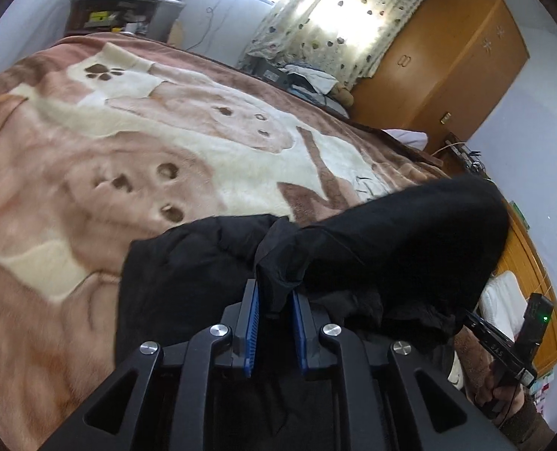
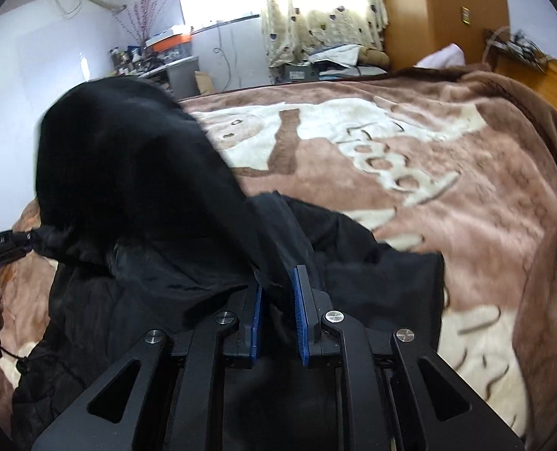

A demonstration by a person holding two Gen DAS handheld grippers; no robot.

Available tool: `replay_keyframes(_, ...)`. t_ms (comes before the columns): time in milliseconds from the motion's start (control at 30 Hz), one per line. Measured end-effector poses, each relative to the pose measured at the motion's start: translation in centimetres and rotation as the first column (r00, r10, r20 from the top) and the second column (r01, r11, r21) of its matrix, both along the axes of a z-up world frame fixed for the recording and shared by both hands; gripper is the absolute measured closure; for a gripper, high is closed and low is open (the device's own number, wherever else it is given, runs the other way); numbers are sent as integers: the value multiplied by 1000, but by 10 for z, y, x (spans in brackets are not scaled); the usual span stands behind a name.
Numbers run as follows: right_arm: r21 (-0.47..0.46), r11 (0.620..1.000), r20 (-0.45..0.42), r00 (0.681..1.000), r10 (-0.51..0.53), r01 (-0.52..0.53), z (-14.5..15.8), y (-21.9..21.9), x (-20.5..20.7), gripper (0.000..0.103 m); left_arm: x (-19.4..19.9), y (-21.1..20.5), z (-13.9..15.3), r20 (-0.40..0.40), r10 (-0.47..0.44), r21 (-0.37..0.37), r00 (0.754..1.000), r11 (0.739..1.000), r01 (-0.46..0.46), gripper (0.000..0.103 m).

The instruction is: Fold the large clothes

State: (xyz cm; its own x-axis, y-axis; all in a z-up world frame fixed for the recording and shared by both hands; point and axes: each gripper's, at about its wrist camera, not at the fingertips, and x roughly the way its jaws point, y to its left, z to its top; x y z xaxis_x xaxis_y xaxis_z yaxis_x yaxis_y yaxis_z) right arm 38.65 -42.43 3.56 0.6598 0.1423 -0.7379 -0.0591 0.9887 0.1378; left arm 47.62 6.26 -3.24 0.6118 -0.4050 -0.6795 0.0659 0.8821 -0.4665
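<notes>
A large black garment (image 1: 391, 233) lies bunched at the near side of a bed; it also shows in the right wrist view (image 2: 128, 173). My left gripper (image 1: 274, 289) is shut on a fold of the black cloth, which sticks up between its blue pads (image 1: 252, 323). My right gripper (image 2: 278, 282) is shut on another edge of the same garment, cloth pinched between its blue pads (image 2: 301, 312). A raised hump of the garment hangs between the two grippers. The right gripper's body shows at the right of the left wrist view (image 1: 504, 345).
The bed is covered by a brown and cream plush blanket (image 1: 128, 143) with a bear pattern, also in the right wrist view (image 2: 429, 188). A wooden wardrobe (image 1: 447, 64) and a curtained window (image 1: 335, 11) stand beyond. A cluttered shelf (image 1: 120, 15) stands at the far left.
</notes>
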Motion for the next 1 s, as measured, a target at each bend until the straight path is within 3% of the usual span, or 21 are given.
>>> replay_keyframes(67, -39, 999, 22, 1000, 6, -5, 15, 3, -12, 84, -11, 8, 1, -3, 22, 0, 1000, 1000, -22, 84)
replay_keyframes(133, -19, 999, 70, 996, 49, -48, 34, 7, -22, 79, -21, 17, 2, -10, 45, -34, 999, 998, -45, 84)
replay_keyframes(167, 9, 996, 98, 992, 83, -85, 49, 10, -28, 69, -26, 23, 2, -12, 55, -48, 998, 997, -55, 83)
replay_keyframes(200, 38, 993, 115, 988, 105, -110, 58, 13, -31, 51, -31, 28, 2, -21, 69, -61, 997, 996, -70, 80)
replay_keyframes(267, 128, 982, 104, 986, 129, -142, 71, 19, -36, 33, -43, 36, 3, -34, 74, -101, 997, 992, -77, 70)
replay_keyframes(367, 297, 946, 13, 991, 131, -128, 69, 25, -39, 33, -55, 40, 4, -46, 60, -169, 997, 983, -67, 59)
replay_keyframes(400, 370, 923, -9, 993, 115, -103, 64, 23, -41, 33, -59, 40, 5, -60, 59, -192, 996, 979, -70, 53)
replay_keyframes(433, 475, 878, -51, 994, 100, -64, 54, 19, -43, 33, -61, 38, 6, -74, 34, -227, 997, 972, -50, 49)
replay_keyframes(500, 610, 792, -132, 990, 56, 36, 33, 9, -46, 25, -65, 31, 10, -81, -12, -296, 997, 955, -13, 29)
replay_keyframes(533, 631, 773, -158, 986, 45, 66, 26, 6, -45, 24, -65, 26, 12, -85, -21, -304, 996, 953, -6, 22)
replay_keyframes(567, 619, 778, -197, 980, 26, 104, 16, 5, -45, 24, -64, 22, 14, -89, -34, -309, 995, 951, 5, 12)
replay_keyframes(600, 599, 791, -212, 977, 8, 124, 10, 4, -46, 24, -62, 17, 14, -94, -50, -325, 994, 946, 17, 12)
replay_keyframes(667, 594, 783, -242, 969, -44, 184, -1, -2, -49, 24, -56, 12, 11, -126, -54, -346, 991, 938, 8, 12)
replay_keyframes(700, 607, 754, -271, 957, -101, 251, -11, -10, -51, 24, -53, 11, 9, -138, -52, -352, 989, 936, 0, 12)
replay_keyframes(800, 673, 671, -310, 942, -127, 312, -30, -23, -52, 24, -43, 9, -5, -196, -30, -387, 980, 921, -49, 12)
replay_keyframes(867, 704, 643, -319, 943, -95, 303, -40, -20, -44, 24, -35, 8, -17, -238, -9, -405, 971, 910, -91, 12)
replay_keyframes(933, 711, 646, -325, 945, -48, 277, -47, -10, -34, 24, -31, 4, -26, -267, -16, -445, 964, 889, -108, 12)
replay_keyframes(1000, 758, 600, -307, 952, -14, 253, -51, -4, -22, 24, -27, -2, -30, -256, -35, -492, 966, 865, -99, 12)
